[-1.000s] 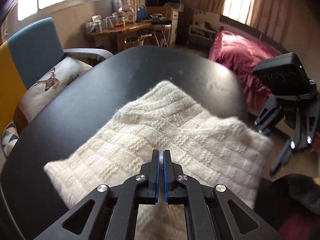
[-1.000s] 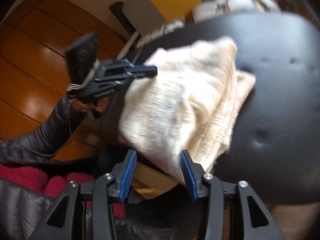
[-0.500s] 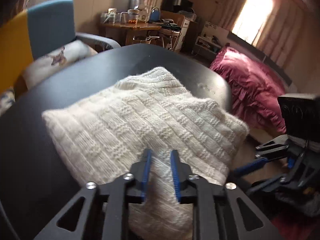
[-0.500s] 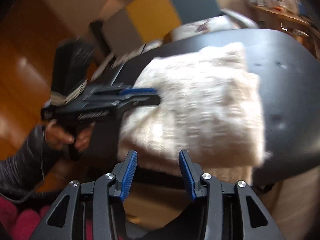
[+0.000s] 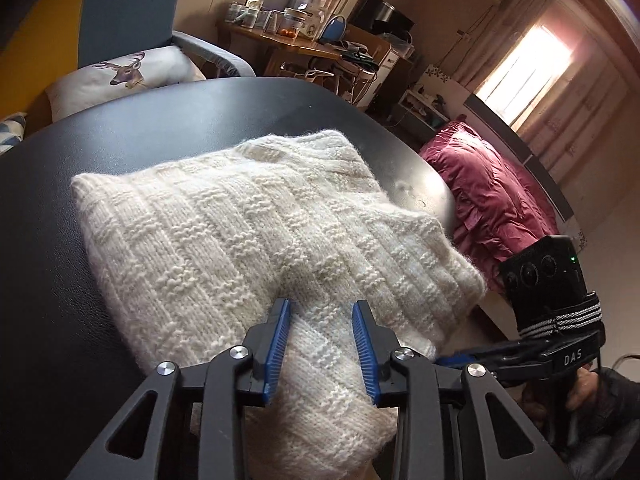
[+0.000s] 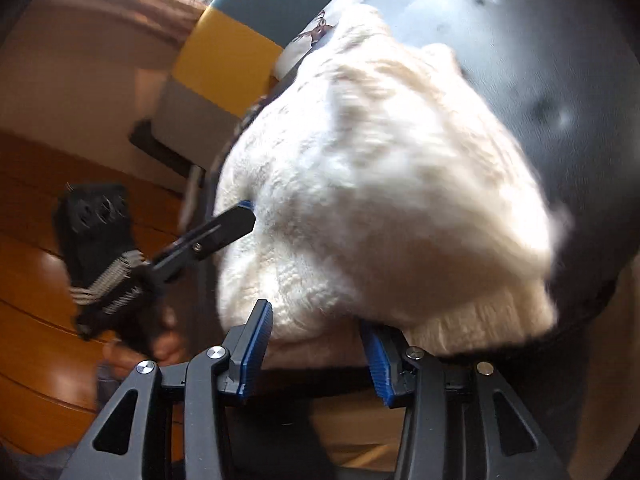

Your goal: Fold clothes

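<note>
A cream knit sweater (image 5: pixel 248 232) lies folded on the round black table (image 5: pixel 60 280), one end hanging over the near edge. My left gripper (image 5: pixel 322 344) hovers at that end; its jaws are opening, with a fold of knit lying loose between the blue pads. The right gripper (image 5: pixel 460 360) shows low at the right of the left wrist view. In the blurred right wrist view, my right gripper (image 6: pixel 316 344) sits at the table rim with jaws apart. The sweater's (image 6: pixel 380 180) hanging edge dips between them. The left gripper (image 6: pixel 246 216) touches the sweater's left side.
Behind the table stands a yellow and blue armchair (image 5: pixel 120 20) with a deer cushion (image 5: pixel 128 72). Further back are a cluttered wooden desk (image 5: pixel 288 40) and a bed with a maroon cover (image 5: pixel 492 192). A hand (image 6: pixel 160 340) grips the left handle above the wood floor (image 6: pixel 36 280).
The left jaws went from shut to apart over the sweater's near end. The right gripper sank and rolled, coming up to the sweater's hanging edge at the table rim.
</note>
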`<state>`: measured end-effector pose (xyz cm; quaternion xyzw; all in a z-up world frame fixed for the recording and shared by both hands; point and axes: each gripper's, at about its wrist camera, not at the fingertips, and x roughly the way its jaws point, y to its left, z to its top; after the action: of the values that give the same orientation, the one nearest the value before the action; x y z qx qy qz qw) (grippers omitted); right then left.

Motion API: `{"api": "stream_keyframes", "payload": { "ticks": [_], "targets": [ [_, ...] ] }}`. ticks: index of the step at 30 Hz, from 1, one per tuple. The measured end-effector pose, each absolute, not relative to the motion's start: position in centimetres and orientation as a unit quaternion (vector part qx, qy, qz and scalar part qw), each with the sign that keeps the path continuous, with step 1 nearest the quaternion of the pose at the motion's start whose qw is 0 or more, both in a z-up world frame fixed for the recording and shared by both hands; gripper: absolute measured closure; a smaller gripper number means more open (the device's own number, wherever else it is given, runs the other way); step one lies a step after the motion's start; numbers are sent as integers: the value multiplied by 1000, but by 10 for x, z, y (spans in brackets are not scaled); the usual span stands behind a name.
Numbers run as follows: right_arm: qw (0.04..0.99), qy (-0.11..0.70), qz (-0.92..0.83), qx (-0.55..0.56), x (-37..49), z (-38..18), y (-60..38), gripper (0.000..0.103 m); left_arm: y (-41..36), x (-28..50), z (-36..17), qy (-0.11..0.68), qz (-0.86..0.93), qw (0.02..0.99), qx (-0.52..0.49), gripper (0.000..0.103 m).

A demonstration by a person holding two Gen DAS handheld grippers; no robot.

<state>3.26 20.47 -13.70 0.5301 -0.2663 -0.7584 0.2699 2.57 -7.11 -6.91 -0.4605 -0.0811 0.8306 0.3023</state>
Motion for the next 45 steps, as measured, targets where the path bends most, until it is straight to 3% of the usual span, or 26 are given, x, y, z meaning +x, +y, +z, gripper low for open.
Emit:
{"api": "stream_keyframes", "payload": {
  "ticks": [3, 7, 9, 10, 11, 13, 16, 19, 24, 28, 30, 31, 35, 38, 40, 45],
  "targets": [
    [279, -233, -755, 545, 25, -137, 192, 55, -71, 26, -71, -85, 830, 304, -460, 70],
    [310, -371, -667, 567, 14, -168, 208, 56, -70, 28, -73, -86, 830, 303, -460, 69],
    [317, -389, -663, 555, 17, -172, 212, 58, -70, 28, -74, -85, 830, 303, -460, 69],
    [316, -393, -665, 550, 20, -171, 215, 64, -70, 28, -74, -86, 830, 303, -460, 69],
    [314, -397, -668, 546, 22, -171, 218, 80, -70, 27, -74, -86, 830, 303, -460, 68],
    [317, -375, -699, 520, 28, -154, 221, 90, -69, 27, -74, -86, 830, 303, -460, 68],
    [350, -307, -747, 475, 40, -108, 217, 93, -69, 27, -75, -81, 830, 300, -462, 68],
    [364, -245, -767, 469, 50, -87, 218, 103, -66, 29, -74, -65, 831, 302, -463, 68],
    [316, -197, -750, 546, 62, -134, 236, 103, -64, 31, -76, -37, 833, 302, -463, 68],
    [339, -186, -749, 538, 72, -122, 251, 100, -55, 36, -74, 0, 839, 295, -457, 68],
    [360, -168, -753, 524, 79, -106, 262, 91, -56, 37, -68, -20, 842, 287, -455, 68],
    [362, -152, -764, 511, 83, -93, 274, 82, -58, 38, -64, -32, 845, 286, -450, 68],
    [351, -107, -795, 483, 81, -53, 315, 70, -72, 65, -39, -41, 859, 311, -404, 68],
    [344, -108, -785, 505, 51, -50, 279, 65, -69, 104, -29, 23, 866, 331, -375, 68],
    [351, -107, -776, 514, 39, -35, 309, 64, -63, 127, -34, 67, 857, 343, -380, 68],
    [372, -111, -741, 548, -28, -91, 234, 63, -43, 160, -58, 127, 834, 352, -405, 68]
  ]
}}
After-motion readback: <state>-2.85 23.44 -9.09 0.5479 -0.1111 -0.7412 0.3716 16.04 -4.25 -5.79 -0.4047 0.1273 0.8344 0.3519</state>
